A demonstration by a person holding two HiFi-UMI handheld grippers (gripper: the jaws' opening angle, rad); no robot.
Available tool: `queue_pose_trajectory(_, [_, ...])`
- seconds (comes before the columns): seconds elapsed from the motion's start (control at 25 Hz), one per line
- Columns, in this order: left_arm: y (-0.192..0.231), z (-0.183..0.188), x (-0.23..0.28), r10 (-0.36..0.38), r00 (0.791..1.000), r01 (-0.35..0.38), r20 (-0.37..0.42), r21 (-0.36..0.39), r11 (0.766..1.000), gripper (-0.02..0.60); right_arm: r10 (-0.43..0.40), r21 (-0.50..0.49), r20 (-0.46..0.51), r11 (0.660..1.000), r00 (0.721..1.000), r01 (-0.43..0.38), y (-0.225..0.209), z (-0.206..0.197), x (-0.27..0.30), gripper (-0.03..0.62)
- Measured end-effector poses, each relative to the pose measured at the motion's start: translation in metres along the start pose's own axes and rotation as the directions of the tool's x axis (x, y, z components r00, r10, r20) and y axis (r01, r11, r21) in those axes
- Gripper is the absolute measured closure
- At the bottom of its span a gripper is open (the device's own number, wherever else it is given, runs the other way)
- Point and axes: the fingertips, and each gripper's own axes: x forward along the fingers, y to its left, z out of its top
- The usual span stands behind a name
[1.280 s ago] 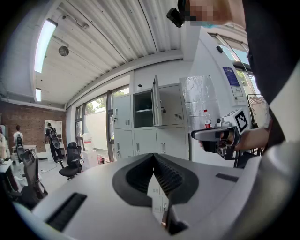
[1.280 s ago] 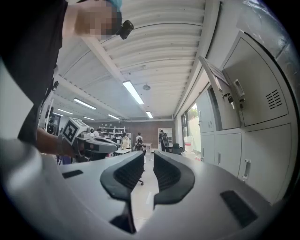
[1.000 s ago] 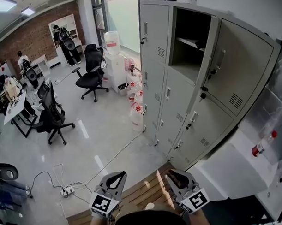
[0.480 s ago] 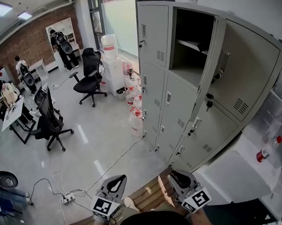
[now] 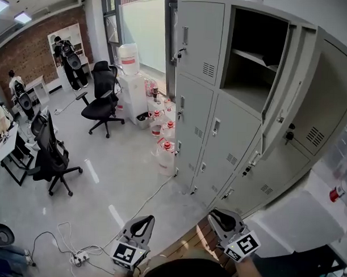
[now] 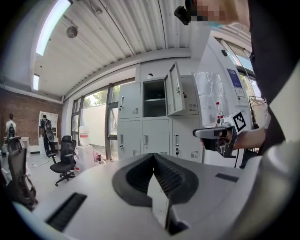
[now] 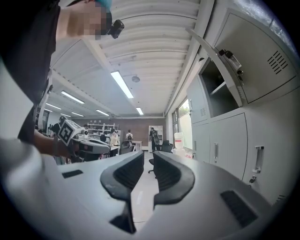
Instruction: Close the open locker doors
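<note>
A grey locker bank (image 5: pixel 219 125) stands ahead of me. Its upper right compartment (image 5: pixel 253 52) is open, with a shelf inside. The open door (image 5: pixel 319 106) hangs out to the right, and the other doors sit flush. My left gripper (image 5: pixel 137 229) and right gripper (image 5: pixel 223 221) hover low at the bottom of the head view, well short of the lockers. Both are shut and hold nothing. The left gripper (image 6: pixel 153 157) looks at the open door (image 6: pixel 174 93) from afar. The right gripper (image 7: pixel 148 157) sees the door (image 7: pixel 253 61) overhead.
A water cooler (image 5: pixel 129 71) and several water jugs (image 5: pixel 164 146) stand left of the lockers. Office chairs (image 5: pixel 101 98) and a floor cable with a power strip (image 5: pixel 78 257) lie to the left. A white counter (image 5: pixel 290 218) with a red-capped bottle (image 5: pixel 336 193) is at right.
The view has moved closer to the lockers, which now look larger and sit further right. Both grippers stay low in the view and shut.
</note>
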Motion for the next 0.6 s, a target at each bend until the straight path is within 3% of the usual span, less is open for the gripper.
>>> queue_pose_trajectory(0.16, [0.042,-0.009,0.000,0.003,1.000,-0.003,-0.015,-0.051,0.999,0.572,-0.037,0.009,0.002,0.999,0.999,0.037,0.006,-0.010,0.038,0.522])
queue_pose_trajectory(0.32, [0.073,-0.017,0.004,-0.027,1.000,0.027,0.008,-0.020,0.999,0.572,-0.058,-0.004,0.014,0.998,0.998,0.059,0.011,-0.009,0.068,0.522])
queue_pose_trajectory(0.6, [0.090,-0.012,0.020,-0.092,0.995,0.093,0.027,-0.048,0.994,0.572,-0.156,-0.040,0.052,0.987,0.986,0.158,-0.001,0.011,0.085,0.522])
